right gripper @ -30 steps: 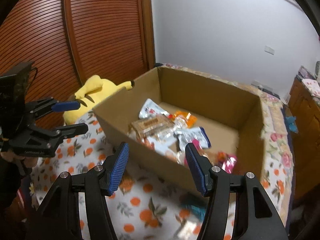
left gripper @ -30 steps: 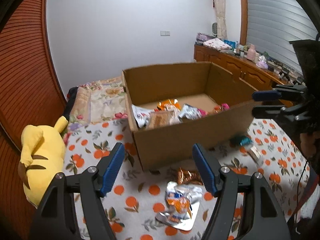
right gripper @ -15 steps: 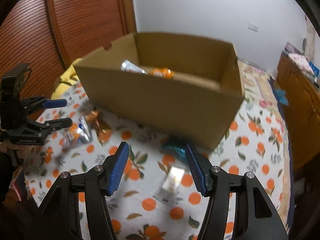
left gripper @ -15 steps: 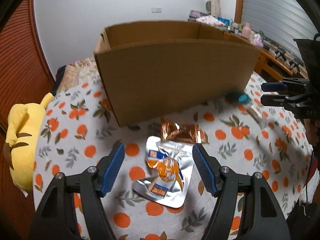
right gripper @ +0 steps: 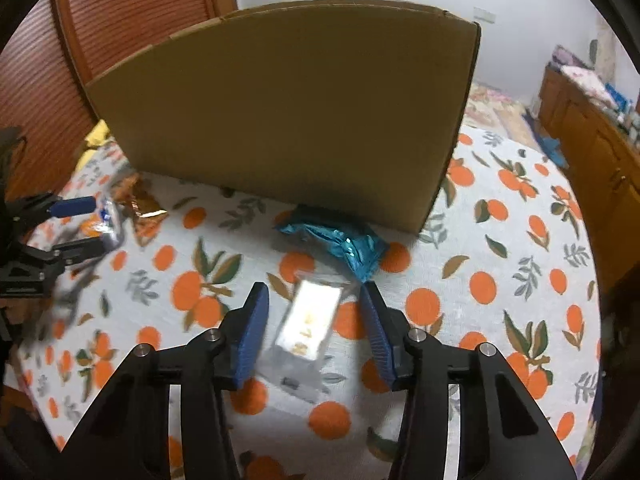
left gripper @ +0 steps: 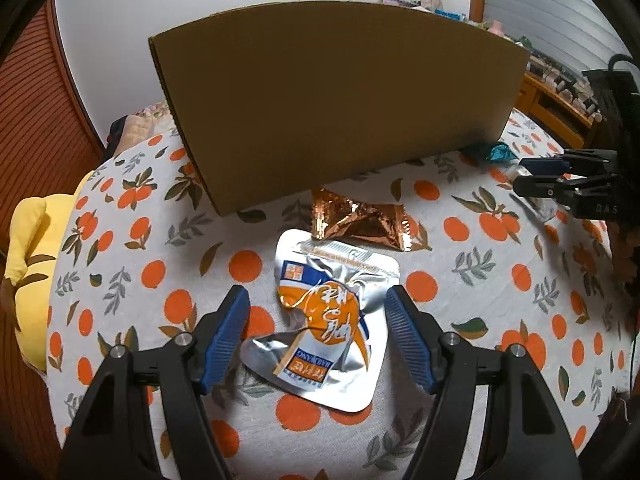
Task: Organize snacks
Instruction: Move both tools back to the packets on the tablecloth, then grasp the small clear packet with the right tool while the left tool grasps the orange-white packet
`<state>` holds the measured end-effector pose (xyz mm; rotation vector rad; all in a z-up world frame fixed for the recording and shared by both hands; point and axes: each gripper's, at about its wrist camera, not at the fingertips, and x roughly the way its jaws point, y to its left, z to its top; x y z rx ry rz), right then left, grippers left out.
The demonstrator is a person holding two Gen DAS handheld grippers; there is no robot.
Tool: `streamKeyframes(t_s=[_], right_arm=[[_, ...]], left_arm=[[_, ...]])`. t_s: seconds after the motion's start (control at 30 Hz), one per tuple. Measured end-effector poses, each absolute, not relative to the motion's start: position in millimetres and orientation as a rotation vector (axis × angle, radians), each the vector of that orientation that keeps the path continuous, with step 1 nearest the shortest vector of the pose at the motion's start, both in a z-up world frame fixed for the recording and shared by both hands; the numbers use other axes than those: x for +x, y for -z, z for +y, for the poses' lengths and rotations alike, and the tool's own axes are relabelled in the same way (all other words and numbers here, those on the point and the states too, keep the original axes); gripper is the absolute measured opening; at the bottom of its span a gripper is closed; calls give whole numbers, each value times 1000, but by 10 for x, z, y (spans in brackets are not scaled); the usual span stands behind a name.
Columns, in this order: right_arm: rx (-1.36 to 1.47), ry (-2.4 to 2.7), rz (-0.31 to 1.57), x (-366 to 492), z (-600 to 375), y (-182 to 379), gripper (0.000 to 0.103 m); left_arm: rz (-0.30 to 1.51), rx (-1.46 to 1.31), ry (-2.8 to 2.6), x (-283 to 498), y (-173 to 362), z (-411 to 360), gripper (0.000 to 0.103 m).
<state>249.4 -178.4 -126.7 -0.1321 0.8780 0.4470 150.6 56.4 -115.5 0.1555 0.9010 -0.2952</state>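
A cardboard box point(left gripper: 336, 104) stands on the orange-print bedcover point(left gripper: 132, 240); its inside is hidden. My left gripper point(left gripper: 318, 312) is open, its jaws straddling a silver and orange pouch point(left gripper: 326, 320) lying flat. A copper foil packet point(left gripper: 360, 220) lies just beyond the pouch, by the box. My right gripper point(right gripper: 314, 312) is open around a clear-wrapped pale snack bar point(right gripper: 310, 328) on the cover. A teal foil packet point(right gripper: 340, 242) lies beyond it at the box point(right gripper: 288, 116) base. Neither gripper touches its snack.
A yellow plush toy point(left gripper: 28, 272) lies at the bed's left edge. Wooden slatted doors point(right gripper: 132, 12) stand behind. A wooden dresser point(right gripper: 592, 128) with clutter runs along the right. Each gripper shows in the other's view, the right one point(left gripper: 560, 178) and the left one point(right gripper: 60, 224).
Both grippers have dropped from above the box to just over the bedcover, each now straddling a snack. The box's inside is no longer visible.
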Motion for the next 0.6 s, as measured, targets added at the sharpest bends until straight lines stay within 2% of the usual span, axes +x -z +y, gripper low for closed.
streamKeyframes(t_s=[0.13, 0.2, 0.43, 0.5, 0.6], right_arm=[[-111, -439, 876, 2500, -1820, 1267, 46], [-123, -434, 870, 2491, -1804, 1275, 46], [-163, -410, 837, 2433, -1730, 1308, 47], [-163, -411, 837, 2433, -1728, 1306, 47], [-167, -411, 836, 2430, -1730, 1309, 48]], left_arm=[[897, 155, 289, 1504, 1174, 564, 76], [896, 141, 282, 1517, 1190, 589, 82], [913, 119, 261, 1561, 1216, 642, 93], [923, 111, 242, 1570, 1229, 663, 100], [927, 107, 233, 1581, 1241, 677, 102]])
